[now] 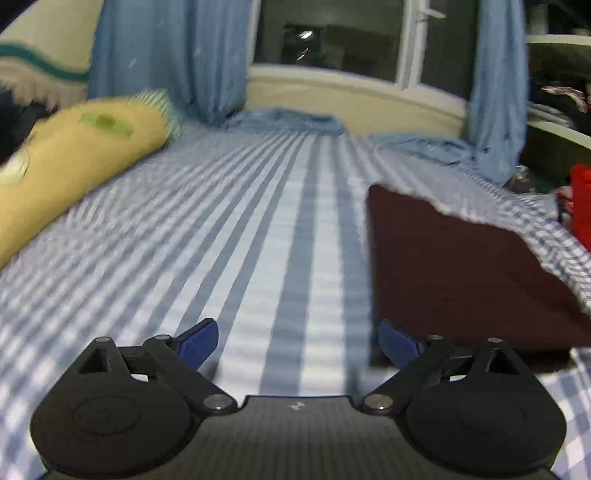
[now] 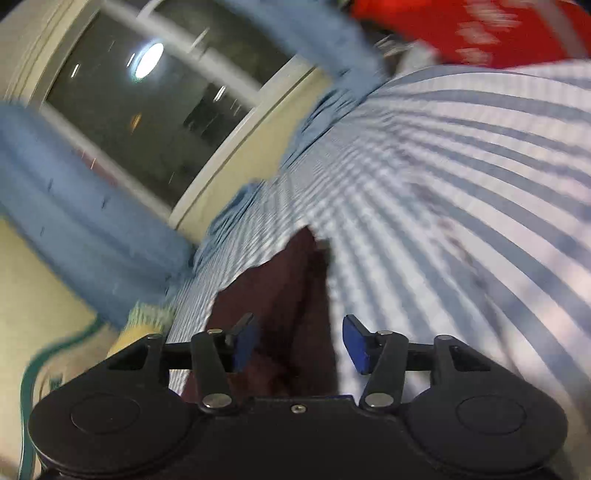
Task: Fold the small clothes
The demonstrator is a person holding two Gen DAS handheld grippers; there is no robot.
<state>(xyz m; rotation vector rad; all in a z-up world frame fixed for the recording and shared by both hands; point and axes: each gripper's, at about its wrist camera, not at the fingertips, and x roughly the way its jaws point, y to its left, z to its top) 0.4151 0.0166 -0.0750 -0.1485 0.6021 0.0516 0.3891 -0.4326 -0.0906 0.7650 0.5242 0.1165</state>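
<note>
A dark maroon garment (image 1: pixel 461 266) lies flat on the blue-and-white checked bed sheet (image 1: pixel 258 229), at the right in the left wrist view. My left gripper (image 1: pixel 298 343) is open and empty, just left of the garment's near edge. In the right wrist view the maroon garment (image 2: pixel 284 295) lies under and ahead of my right gripper (image 2: pixel 301 345), which is open with its blue pads on either side of the cloth, holding nothing. Both views are blurred.
A yellow bolster pillow (image 1: pixel 74 162) lies at the left of the bed. Blue curtains (image 1: pixel 166 55) and a window (image 1: pixel 332 33) stand at the far end. A red object (image 1: pixel 580 203) sits off the bed's right edge and also shows in the right wrist view (image 2: pixel 480 29).
</note>
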